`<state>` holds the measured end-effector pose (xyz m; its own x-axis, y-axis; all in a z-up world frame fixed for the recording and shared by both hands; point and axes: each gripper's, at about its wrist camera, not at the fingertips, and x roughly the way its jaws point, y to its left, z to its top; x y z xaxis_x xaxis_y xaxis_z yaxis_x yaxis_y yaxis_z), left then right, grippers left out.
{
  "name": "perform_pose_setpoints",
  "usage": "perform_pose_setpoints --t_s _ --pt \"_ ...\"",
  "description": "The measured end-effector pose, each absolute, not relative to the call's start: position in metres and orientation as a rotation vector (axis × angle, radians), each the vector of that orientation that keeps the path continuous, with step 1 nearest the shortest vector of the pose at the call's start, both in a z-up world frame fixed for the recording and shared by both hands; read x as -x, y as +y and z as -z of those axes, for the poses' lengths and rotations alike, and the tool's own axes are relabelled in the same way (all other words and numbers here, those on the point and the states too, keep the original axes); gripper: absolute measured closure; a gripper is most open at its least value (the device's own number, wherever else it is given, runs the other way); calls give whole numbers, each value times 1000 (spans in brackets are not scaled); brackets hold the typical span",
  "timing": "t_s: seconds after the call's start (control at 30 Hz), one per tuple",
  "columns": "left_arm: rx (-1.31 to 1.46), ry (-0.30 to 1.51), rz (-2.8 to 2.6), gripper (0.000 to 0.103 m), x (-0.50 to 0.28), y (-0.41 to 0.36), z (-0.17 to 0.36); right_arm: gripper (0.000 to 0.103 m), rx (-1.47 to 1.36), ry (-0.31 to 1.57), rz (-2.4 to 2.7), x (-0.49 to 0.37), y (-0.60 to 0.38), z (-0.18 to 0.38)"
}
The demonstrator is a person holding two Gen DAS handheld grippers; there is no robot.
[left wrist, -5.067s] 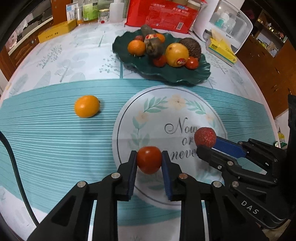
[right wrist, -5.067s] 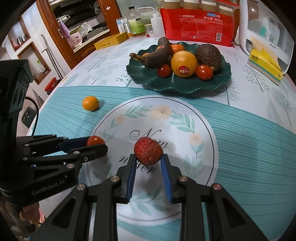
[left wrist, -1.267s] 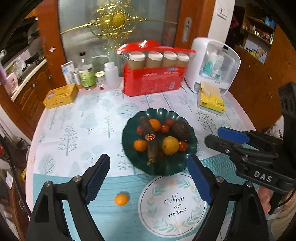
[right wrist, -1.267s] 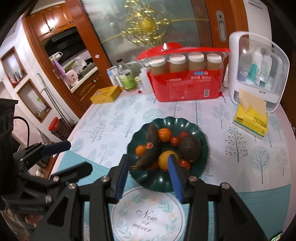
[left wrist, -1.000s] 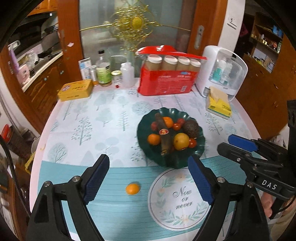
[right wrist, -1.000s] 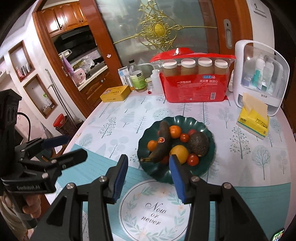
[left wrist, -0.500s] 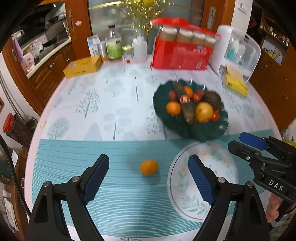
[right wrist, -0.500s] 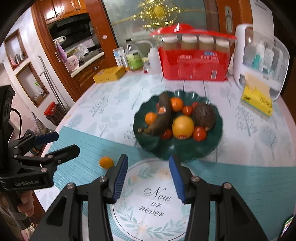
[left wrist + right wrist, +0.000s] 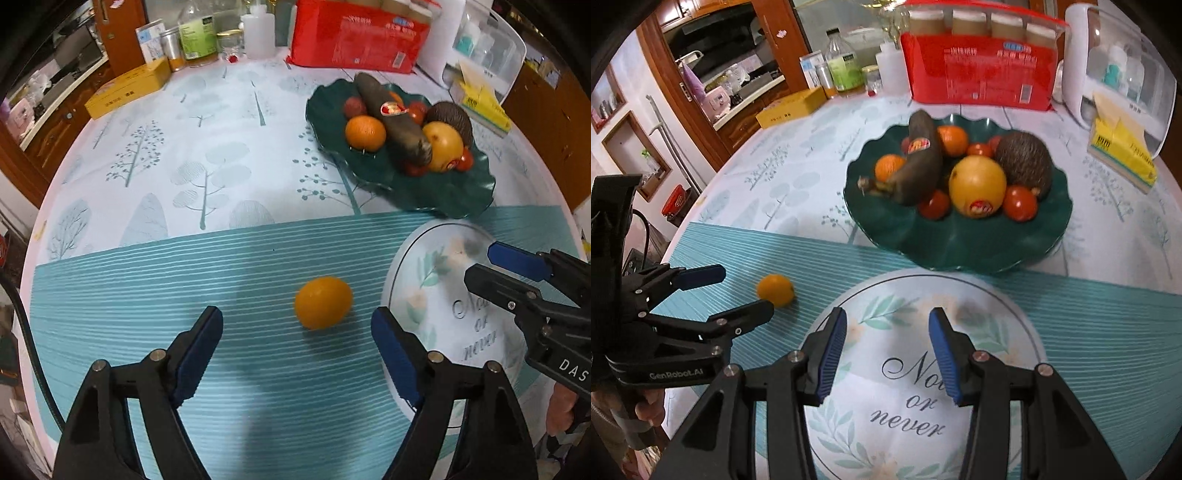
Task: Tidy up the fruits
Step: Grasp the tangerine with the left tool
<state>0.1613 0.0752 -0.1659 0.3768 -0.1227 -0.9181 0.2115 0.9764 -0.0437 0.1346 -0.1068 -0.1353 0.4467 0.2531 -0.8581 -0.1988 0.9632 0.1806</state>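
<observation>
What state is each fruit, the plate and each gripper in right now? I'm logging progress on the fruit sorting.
Left gripper: open, empty, lined up on the loose orange.
Right gripper: open, empty, over the round placemat.
Loose orange: on the tablecloth, off the plate.
Green plate: loaded with fruit.
Banana: dark, lying on the plate.
Avocado: on the plate.

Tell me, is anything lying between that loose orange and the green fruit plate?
No, only bare tablecloth separates the orange from the green plate; the left wrist view shows it best.
</observation>
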Motion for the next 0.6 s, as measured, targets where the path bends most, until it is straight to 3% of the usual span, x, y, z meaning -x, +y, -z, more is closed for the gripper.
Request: perform_pose_setpoints --t_s 0.07,0.23,0.47,0.53,0.6 --pt "-109 1166 224 26 -164 73 170 56 -70 1081 -274 -137 -106 141" --pt "-155 1192 271 46 -172 67 181 56 -96 1100 -263 -144 -106 151" --pt "-176 1192 287 59 -179 59 185 56 -125 1121 -250 -149 -112 160" --pt "-173 1188 288 71 -180 57 184 56 -130 1125 -247 -150 -114 162" --pt "-166 1189 284 73 -180 56 183 56 -132 1129 -245 -150 -114 163"
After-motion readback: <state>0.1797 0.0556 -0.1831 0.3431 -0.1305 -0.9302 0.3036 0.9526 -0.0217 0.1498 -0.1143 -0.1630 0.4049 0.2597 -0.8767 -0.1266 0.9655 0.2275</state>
